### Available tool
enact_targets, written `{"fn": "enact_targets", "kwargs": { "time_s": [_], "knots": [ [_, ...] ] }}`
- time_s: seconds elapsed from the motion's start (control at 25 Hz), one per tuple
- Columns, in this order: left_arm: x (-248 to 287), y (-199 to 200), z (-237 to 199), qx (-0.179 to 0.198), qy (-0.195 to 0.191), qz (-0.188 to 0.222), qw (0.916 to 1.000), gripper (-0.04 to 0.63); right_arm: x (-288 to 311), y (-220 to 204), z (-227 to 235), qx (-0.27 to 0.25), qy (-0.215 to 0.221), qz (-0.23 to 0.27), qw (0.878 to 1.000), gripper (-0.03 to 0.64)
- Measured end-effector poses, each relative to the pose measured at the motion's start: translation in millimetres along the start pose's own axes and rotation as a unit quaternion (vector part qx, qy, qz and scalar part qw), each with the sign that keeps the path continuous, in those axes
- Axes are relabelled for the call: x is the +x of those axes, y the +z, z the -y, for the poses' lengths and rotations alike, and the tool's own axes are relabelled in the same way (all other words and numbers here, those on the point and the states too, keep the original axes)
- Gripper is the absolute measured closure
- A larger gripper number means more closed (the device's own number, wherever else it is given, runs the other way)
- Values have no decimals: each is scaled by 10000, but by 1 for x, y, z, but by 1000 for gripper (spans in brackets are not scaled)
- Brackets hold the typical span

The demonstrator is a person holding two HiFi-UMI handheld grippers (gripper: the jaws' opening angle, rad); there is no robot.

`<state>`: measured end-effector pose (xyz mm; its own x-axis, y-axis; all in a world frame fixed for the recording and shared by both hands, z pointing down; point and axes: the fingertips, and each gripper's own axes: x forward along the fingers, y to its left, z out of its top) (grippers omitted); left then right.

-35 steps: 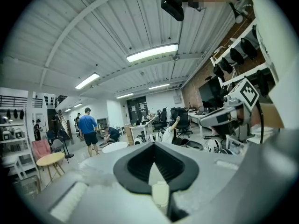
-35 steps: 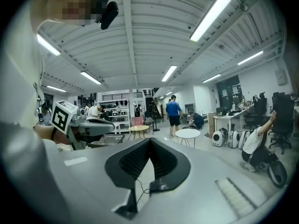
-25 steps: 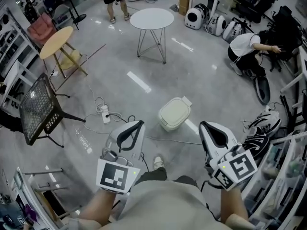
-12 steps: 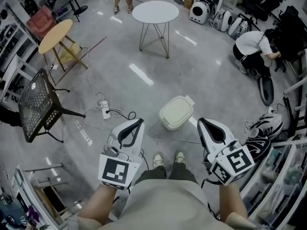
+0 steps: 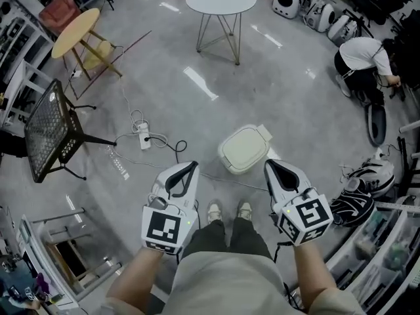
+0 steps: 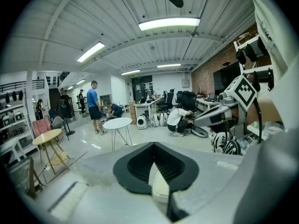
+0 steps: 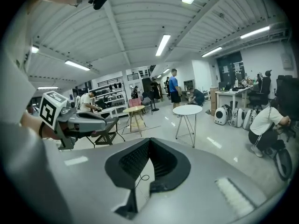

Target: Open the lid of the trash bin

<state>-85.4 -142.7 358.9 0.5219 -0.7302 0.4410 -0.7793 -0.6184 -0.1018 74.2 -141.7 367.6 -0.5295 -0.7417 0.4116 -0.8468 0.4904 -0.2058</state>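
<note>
Nearer than a second ago, the trash bin (image 5: 231, 168) stands on the floor, lid (image 5: 243, 147) closed, ahead of the left gripper (image 5: 182, 178) and right gripper (image 5: 285, 176), jaws clenched empty; still approaching, next lowering to the lid's edge.

no readable text or labels.

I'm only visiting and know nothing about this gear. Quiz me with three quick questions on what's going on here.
1. True or false: the trash bin has its lid open.
2. The left gripper and right gripper are: A) both clamped on the bin; B) both held in the air, clear of the bin; C) one pressing on the lid.
3. Fill in: the jaws of both grippers are ___, holding nothing.

Key: 1 false, the lid is down. 2 B. 3 shut.
</note>
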Motion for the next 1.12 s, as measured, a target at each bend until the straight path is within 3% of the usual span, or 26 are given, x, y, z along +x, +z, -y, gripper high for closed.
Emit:
{"fn": "enact_targets", "kwargs": {
  "time_s": [0.24, 0.68, 0.92, 1.12],
  "knots": [
    [52, -46, -7, -191, 73, -387, 9990, 594, 54, -51, 20, 352, 150, -376, 9986, 614],
    [114, -174, -20, -450, 216, -1089, 9928, 594, 152, -177, 31, 772, 351, -1178, 9894, 614],
    [142, -252, -21, -782, 178, -1356, 9875, 594, 204, -262, 35, 825, 315, -1681, 9818, 614],
    [165, -316, -17, -1355, 152, -1578, 9780, 594, 236, -333, 43, 810, 232, -2008, 9760, 614]
  ]
}}
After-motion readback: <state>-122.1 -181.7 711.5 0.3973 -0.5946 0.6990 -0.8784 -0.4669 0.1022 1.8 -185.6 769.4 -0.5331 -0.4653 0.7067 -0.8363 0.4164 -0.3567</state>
